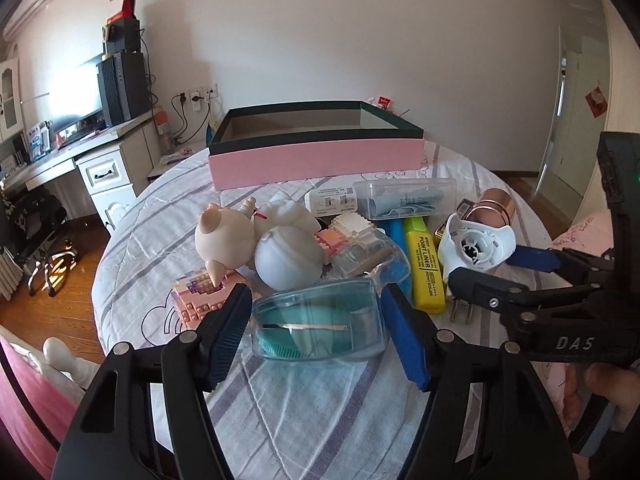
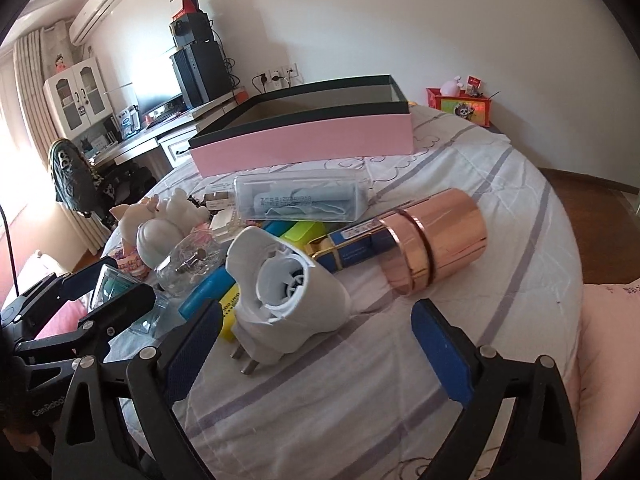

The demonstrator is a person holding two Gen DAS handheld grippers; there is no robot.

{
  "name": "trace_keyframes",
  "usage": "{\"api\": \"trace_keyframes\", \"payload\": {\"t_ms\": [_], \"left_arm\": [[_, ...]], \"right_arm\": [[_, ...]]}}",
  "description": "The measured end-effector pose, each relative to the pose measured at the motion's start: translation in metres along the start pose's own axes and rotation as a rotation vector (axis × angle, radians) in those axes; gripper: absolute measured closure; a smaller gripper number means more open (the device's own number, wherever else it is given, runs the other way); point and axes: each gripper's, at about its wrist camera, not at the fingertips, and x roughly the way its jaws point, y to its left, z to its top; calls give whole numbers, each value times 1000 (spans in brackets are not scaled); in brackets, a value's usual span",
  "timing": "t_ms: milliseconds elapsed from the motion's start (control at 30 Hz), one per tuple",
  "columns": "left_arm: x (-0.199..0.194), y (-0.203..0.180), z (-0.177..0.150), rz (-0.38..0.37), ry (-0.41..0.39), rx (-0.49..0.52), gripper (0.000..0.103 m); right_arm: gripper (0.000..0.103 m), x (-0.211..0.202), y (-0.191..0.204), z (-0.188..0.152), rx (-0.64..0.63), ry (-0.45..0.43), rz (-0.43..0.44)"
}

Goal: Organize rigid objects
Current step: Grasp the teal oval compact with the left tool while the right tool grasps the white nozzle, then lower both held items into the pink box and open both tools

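A pile of small objects lies on the striped bed cover in front of a pink box (image 1: 316,158) with a dark rim, also in the right wrist view (image 2: 304,144). My left gripper (image 1: 316,332) is open, its pads on either side of a clear case with a teal brush (image 1: 320,320) inside; I cannot tell if they touch it. My right gripper (image 2: 320,340) is open around a white plug-in device (image 2: 284,284), which also shows in the left wrist view (image 1: 476,246). A rose-gold cylinder (image 2: 436,236) lies just beyond it.
In the pile are a pig figurine (image 1: 224,236), a white ball (image 1: 288,258), pink block models (image 1: 200,300), a yellow highlighter (image 1: 426,264), a blue marker (image 1: 396,232), and a clear case (image 2: 296,200) of blue items. A desk (image 1: 60,152) stands left.
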Motion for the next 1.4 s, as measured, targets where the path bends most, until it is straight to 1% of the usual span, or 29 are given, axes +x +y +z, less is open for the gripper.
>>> {"api": "trace_keyframes", "payload": {"t_ms": [67, 133, 167, 333, 467, 500, 533, 567, 600, 633, 700, 767, 800, 867, 933, 1033, 1133, 1200, 1300, 1333, 1367, 1400], "left_arm": [[0, 1, 0, 1, -5, 5, 35], [1, 1, 0, -2, -4, 6, 36], [1, 1, -1, -7, -5, 4, 36], [-2, 7, 2, -32, -17, -14, 36], [-10, 7, 11, -46, -48, -17, 37], [-12, 6, 14, -49, -61, -16, 39], [-15, 5, 18, -57, -72, -11, 54], [-17, 3, 23, -81, -83, -5, 73], [-17, 3, 29, -97, -85, -4, 86], [-13, 2, 33, -90, -72, 5, 83], [1, -1, 32, -69, -31, 41, 83], [14, 4, 23, -91, 20, -8, 82], [18, 5, 17, -102, 33, -31, 78], [15, 5, 10, -91, 12, -40, 66], [13, 7, 5, -85, 12, -50, 17], [3, 8, 0, -98, -16, -57, 15], [-5, 3, -2, -97, -25, -25, 15], [-7, 0, -7, -90, -14, -6, 15], [1, -9, -14, -68, 20, 36, 15], [4, -10, -14, -65, 28, 38, 18], [7, -8, -14, -70, 35, 31, 26], [9, -7, -13, -75, 47, 17, 29]], "right_arm": [[10, 8, 3, 1, -1, 8, 6], [25, 14, 5, 3, -8, 13, 1], [42, 14, 5, 4, -12, 5, 19], [42, 10, 10, 4, -59, 9, 5], [42, -3, 15, 8, -75, -23, 6], [42, -7, 17, 11, -79, -32, 7], [42, -11, 19, 15, -84, -47, 13], [42, -14, 20, 19, -90, -57, 15], [42, -16, 21, 22, -97, -64, 15], [42, -16, 23, 27, -103, -73, 15], [42, -11, 23, 33, -109, -62, 10], [42, -4, 21, 32, -102, -53, 19], [42, 0, 20, 30, -95, -44, 21], [42, 5, 18, 25, -77, -29, 33], [42, 8, 17, 21, -71, -23, 36], [42, 12, 16, 18, -66, -16, 45], [42, 11, 16, 18, -67, -13, 46], [42, 9, 17, 18, -67, -21, 44], [42, 6, 17, 19, -66, -24, 43], [42, 6, 18, 18, -69, -24, 44], [42, 6, 19, 18, -73, -21, 44], [42, 5, 19, 18, -74, -22, 47]]}}
